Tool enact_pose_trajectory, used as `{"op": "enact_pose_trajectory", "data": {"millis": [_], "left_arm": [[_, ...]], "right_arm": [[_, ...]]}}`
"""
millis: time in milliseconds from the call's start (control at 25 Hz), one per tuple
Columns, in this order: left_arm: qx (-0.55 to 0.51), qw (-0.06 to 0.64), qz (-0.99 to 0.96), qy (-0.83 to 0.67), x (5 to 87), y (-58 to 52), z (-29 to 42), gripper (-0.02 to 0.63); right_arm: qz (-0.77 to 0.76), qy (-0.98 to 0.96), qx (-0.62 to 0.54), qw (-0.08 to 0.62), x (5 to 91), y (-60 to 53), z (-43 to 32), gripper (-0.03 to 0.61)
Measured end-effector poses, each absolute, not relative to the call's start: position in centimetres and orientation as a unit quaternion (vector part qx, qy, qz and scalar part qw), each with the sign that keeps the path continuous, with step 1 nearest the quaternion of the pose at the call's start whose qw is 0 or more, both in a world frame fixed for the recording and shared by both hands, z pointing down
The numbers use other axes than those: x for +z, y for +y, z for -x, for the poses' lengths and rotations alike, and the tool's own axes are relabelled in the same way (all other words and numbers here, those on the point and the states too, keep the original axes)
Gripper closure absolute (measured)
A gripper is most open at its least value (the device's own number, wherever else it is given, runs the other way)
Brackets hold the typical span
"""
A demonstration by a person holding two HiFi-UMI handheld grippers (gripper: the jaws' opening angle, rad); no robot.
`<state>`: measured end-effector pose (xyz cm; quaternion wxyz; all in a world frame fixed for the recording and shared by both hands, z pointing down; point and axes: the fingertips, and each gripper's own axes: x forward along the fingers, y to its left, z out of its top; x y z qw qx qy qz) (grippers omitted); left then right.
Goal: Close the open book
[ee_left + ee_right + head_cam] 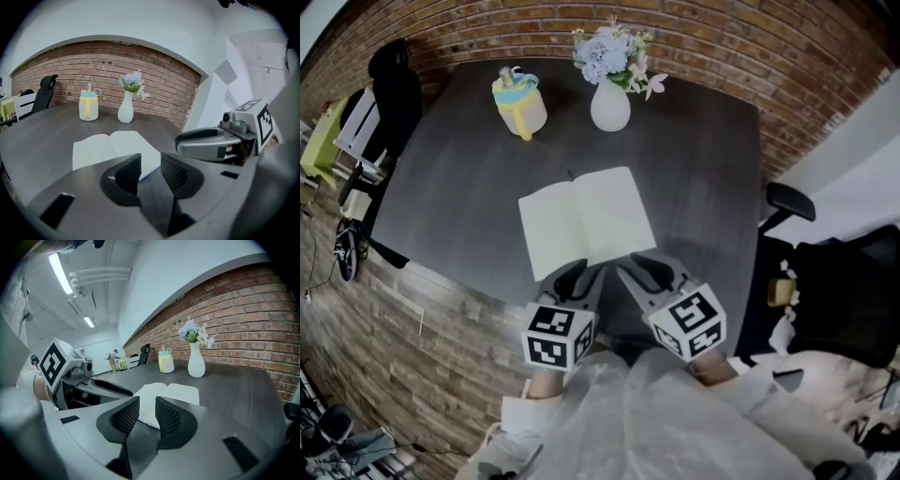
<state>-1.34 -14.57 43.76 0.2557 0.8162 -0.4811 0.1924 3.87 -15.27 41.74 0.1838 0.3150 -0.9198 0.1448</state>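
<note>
An open book [586, 220] with blank pale pages lies flat near the middle of the dark table [703, 169]. Both grippers hover side by side at its near edge. My left gripper [575, 277] is over the book's near-left corner and my right gripper [639, 272] by the near-right corner. In the left gripper view the left gripper [150, 165] has a narrow gap between its jaws, nothing in it, and the book [105, 147] lies just ahead. The right gripper [146, 409] likewise stands slightly open and empty, with the book [173, 392] beyond.
A white vase of pale flowers [610, 101] and a yellow cup with a blue lid [520, 101] stand at the table's far side. A black chair [394, 89] is at the left and another chair [792, 202] at the right. A brick wall runs behind.
</note>
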Motion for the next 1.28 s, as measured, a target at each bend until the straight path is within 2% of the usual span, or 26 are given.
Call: {"op": "enact_pose_trajectory", "data": {"millis": [200,600,920,1040,1280], "left_arm": [[0.201,0.266,-0.81,-0.482,44.9,-15.5,0.5,0.489],[0.25,0.252,-0.807,-0.472,46.6,-16.7,-0.3,0.488],[0.303,0.221,-0.804,-0.461,48.4,-17.4,0.3,0.473],[0.342,0.193,-0.802,-0.45,49.3,-17.5,0.4,0.447],[0.392,0.146,-0.815,-0.402,50.5,-18.5,-0.6,0.424]], "right_arm": [[-0.299,-0.913,0.177,0.212,42.4,-15.1,-4.6,0.479],[-0.333,-0.9,0.196,0.202,44.6,-16.5,-7.4,0.479],[-0.346,-0.886,0.207,0.23,46.2,-17.3,-8.0,0.477],[-0.339,-0.875,0.218,0.267,46.7,-17.0,-8.0,0.477],[-0.357,-0.862,0.221,0.285,47.8,-17.7,-8.6,0.477]]}}
